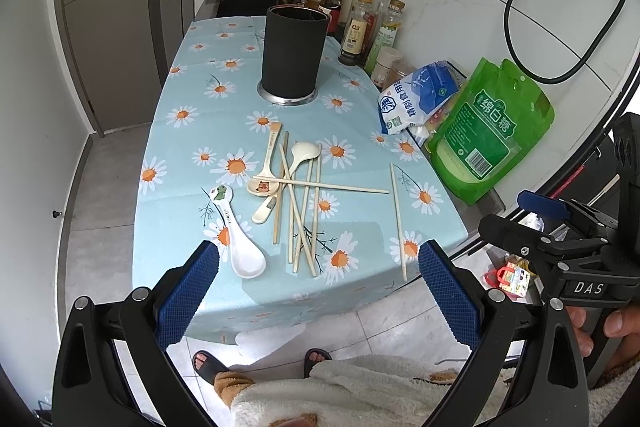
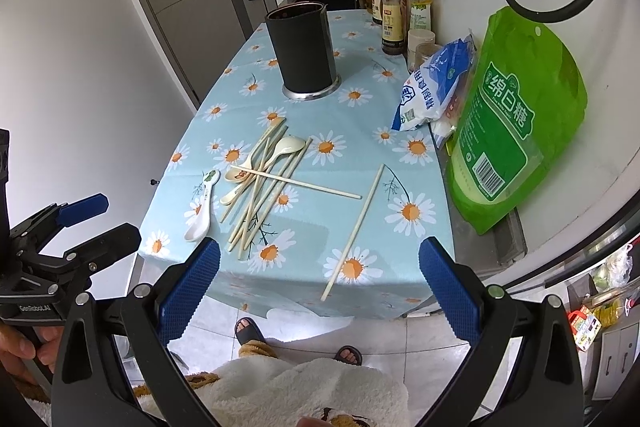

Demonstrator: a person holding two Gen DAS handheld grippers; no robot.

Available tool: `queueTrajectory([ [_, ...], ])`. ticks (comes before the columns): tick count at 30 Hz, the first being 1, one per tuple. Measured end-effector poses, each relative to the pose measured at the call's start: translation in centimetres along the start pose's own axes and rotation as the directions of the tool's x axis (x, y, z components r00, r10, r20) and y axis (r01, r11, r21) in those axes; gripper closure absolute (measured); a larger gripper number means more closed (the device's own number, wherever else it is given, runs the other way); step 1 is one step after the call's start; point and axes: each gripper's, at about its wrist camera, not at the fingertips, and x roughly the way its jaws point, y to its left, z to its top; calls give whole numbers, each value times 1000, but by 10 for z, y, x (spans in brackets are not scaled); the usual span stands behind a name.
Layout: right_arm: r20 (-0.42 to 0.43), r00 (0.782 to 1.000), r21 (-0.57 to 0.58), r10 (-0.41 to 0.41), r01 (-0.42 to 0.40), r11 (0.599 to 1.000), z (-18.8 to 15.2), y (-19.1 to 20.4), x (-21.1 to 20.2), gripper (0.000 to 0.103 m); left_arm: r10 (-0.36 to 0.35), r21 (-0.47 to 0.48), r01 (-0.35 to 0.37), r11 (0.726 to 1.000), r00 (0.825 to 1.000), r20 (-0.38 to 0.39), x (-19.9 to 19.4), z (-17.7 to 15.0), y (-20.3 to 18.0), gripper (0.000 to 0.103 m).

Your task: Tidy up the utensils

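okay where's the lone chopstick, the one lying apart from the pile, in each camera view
Left wrist view: the lone chopstick lies right of the pile, running toward the table's near edge.
Right wrist view: the same chopstick lies right of centre, slanting down-left to the near edge.
Shared landmark: the black utensil holder stands beyond the pile in both.

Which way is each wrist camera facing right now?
Left wrist: off the table's near edge, facing the holder; open left claw, right claw at right, feet below.
Right wrist: further right, same direction; open right claw, left claw at left, lone chopstick ahead.
Shared: holder, chopstick pile, white spoon, green bag.
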Motion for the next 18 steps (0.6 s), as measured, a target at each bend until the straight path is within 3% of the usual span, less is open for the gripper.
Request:
queueTrajectory([
  [18, 0, 1000, 11, -5, 5, 1000, -1, -3, -2, 4, 6, -12, -6, 1000, 1000, 0, 2, 3, 6, 7],
])
